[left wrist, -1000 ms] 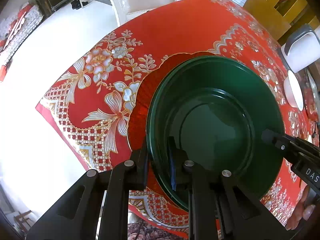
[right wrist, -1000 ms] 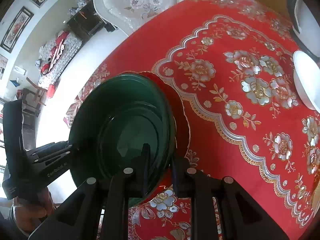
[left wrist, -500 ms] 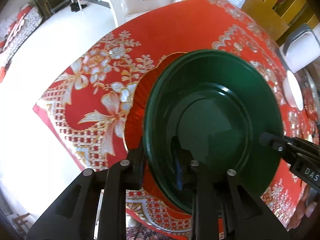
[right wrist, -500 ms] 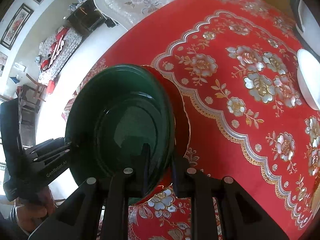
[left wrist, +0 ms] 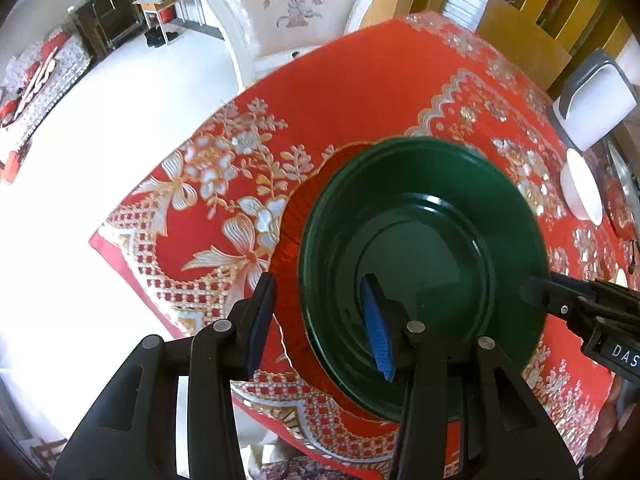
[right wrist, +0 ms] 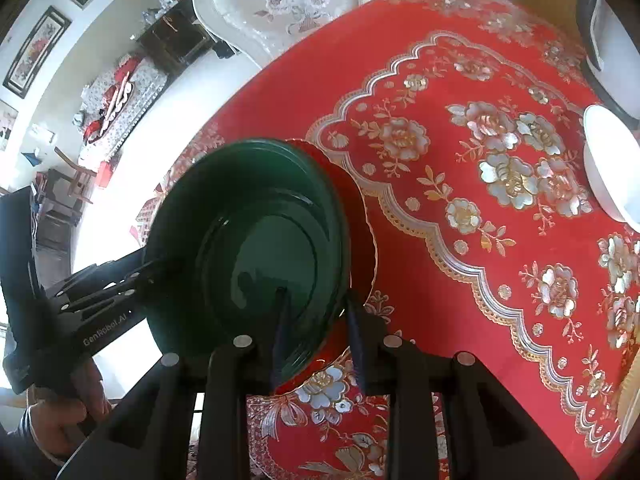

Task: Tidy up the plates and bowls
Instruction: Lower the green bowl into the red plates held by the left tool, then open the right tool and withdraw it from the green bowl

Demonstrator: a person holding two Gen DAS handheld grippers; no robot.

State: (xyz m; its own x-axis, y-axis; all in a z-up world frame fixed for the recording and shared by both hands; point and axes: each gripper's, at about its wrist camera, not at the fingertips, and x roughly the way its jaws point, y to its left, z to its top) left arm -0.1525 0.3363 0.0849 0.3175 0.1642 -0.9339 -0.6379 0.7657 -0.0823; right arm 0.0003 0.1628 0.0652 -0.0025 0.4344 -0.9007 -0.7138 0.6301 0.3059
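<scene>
Both grippers' open jaws astride green plate (left wrist: 424, 256) rim (on red plate (left wrist: 296, 224)).

1. The left gripper (left wrist: 320, 320) let go: its jaws, clamped on the rim of the green plate (left wrist: 424, 264) at about 8 o'clock a second ago, were opening and now stand clear of that rim.
2. The right gripper (right wrist: 316, 336) loosened at the plate's 5 o'clock edge; its jaws were opening, rim between them.
3. The green plate settled lower onto the red plate (left wrist: 292, 236).
</scene>
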